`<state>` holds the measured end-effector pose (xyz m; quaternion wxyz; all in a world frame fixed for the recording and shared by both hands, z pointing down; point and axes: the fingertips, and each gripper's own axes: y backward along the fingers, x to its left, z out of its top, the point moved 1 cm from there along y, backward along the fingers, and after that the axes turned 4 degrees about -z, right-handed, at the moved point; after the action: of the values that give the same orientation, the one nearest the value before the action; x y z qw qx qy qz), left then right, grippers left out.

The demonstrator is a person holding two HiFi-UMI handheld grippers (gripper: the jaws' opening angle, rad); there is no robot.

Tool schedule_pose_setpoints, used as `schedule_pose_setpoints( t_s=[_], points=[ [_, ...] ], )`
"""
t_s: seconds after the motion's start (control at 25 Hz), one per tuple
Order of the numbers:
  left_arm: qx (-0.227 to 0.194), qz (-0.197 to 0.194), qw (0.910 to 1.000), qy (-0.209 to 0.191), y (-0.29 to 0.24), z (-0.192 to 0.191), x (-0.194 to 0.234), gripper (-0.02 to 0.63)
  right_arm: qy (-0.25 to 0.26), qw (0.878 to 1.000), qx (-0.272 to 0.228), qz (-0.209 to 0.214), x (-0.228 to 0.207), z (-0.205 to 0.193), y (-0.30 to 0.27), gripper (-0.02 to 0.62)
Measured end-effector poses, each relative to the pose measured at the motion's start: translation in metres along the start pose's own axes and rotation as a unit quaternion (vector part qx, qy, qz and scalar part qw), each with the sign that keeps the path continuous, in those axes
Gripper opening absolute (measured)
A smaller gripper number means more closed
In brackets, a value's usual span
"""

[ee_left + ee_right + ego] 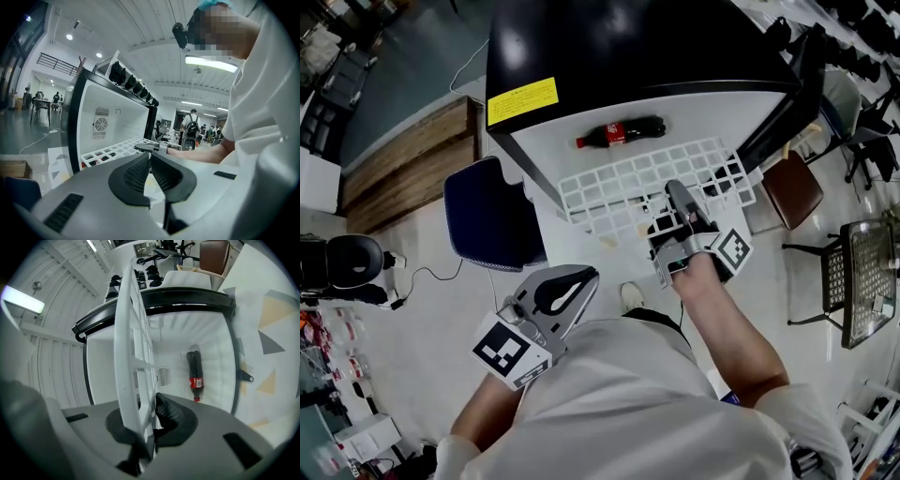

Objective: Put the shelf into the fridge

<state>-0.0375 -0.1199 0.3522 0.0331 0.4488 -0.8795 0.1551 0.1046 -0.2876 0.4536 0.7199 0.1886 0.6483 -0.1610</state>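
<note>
The right gripper [677, 195] pinches the shelf [614, 186] at its near edge; the shelf spreads from the jaws toward 11 o'clock; the left gripper [577, 281] is closed, empty.

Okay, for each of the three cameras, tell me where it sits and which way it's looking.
Head view: on the person's head, looking steeply down at the open fridge, shelf and bottle; shows torso, left gripper, right gripper.
Left gripper view: on the left gripper, along its closed, empty jaws towards the fridge; shirt and right forearm show.
Right gripper view: on the right gripper, facing into the fridge, jaws clamped on the shelf; no body shows.
Shared: all show fridge and shelf.
</note>
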Motion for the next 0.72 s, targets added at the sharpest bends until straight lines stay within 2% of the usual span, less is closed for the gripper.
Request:
schedule_pose_setpoints(
  t_s=[0.4,0.72],
  points=[
    [0.001,0.002,1.0000,0.000,0.0000,0.0017,-0.0023,0.029,0.024,1.000,-0.012,0.000,0.0020,-0.0004,-0.0002,0.023],
    [0.005,-0.009,0.9999,-0.001,0.0013,-0.0011,-0.0080,0.029,0.031,0.998,-0.059,-0.010,0.0021,-0.0002,-0.0009,0.025]
  ],
)
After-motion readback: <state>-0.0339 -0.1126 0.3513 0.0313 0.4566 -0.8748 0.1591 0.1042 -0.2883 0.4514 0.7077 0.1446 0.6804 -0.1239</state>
